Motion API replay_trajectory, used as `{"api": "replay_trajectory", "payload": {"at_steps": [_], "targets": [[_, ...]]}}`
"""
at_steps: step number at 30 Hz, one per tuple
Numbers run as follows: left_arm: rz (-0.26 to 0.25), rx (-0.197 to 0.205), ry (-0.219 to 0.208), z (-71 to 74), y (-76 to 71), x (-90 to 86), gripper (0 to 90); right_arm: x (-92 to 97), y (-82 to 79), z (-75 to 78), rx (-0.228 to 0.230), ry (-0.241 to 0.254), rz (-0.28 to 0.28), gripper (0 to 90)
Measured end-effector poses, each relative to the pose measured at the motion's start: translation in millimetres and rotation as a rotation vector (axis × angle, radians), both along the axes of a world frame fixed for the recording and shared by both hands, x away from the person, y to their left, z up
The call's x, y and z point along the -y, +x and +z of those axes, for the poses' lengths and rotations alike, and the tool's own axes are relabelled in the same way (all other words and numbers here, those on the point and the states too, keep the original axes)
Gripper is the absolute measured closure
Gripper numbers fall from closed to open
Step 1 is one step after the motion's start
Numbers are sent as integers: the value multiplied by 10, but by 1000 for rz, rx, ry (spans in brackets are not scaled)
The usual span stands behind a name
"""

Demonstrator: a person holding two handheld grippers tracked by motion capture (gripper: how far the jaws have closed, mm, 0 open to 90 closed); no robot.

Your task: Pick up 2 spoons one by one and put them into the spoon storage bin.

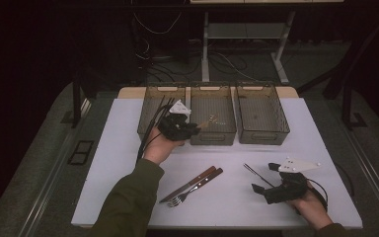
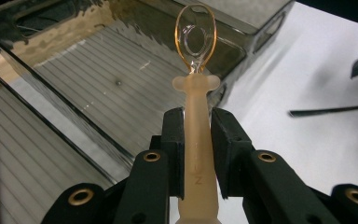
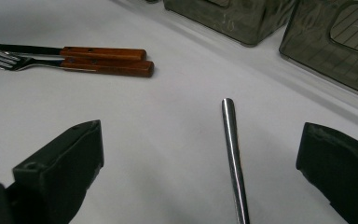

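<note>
Left hand-held gripper clamps the spoon by its pale handle above the middle bin. Right hand-held gripper stands released, straddling a metal rod on the counter.

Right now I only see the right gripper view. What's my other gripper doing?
Observer: The left gripper is shut on a spoon with a pale handle and a see-through bowl.
Operator: Where is it holding the spoon?
Observer: In the high view it is up at the front of the bins, and the spoon points toward the middle bin.
Operator: Is anything in the left bin?
Observer: Yes, long dark sticks lean inside the left bin.
</note>
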State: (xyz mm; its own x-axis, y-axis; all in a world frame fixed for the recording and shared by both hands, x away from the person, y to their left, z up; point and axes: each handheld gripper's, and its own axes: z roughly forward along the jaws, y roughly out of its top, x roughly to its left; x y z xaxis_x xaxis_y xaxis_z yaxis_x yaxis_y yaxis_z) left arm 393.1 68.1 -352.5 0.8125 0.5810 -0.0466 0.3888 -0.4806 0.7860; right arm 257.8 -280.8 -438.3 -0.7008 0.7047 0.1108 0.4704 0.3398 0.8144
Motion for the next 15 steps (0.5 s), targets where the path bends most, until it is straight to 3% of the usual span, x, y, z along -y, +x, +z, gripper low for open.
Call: {"api": "replay_trajectory", "payload": {"at_steps": [15], "targets": [[60,-11,16,4,358,230,752,-1,-2,2,1,2,4,9]]}}
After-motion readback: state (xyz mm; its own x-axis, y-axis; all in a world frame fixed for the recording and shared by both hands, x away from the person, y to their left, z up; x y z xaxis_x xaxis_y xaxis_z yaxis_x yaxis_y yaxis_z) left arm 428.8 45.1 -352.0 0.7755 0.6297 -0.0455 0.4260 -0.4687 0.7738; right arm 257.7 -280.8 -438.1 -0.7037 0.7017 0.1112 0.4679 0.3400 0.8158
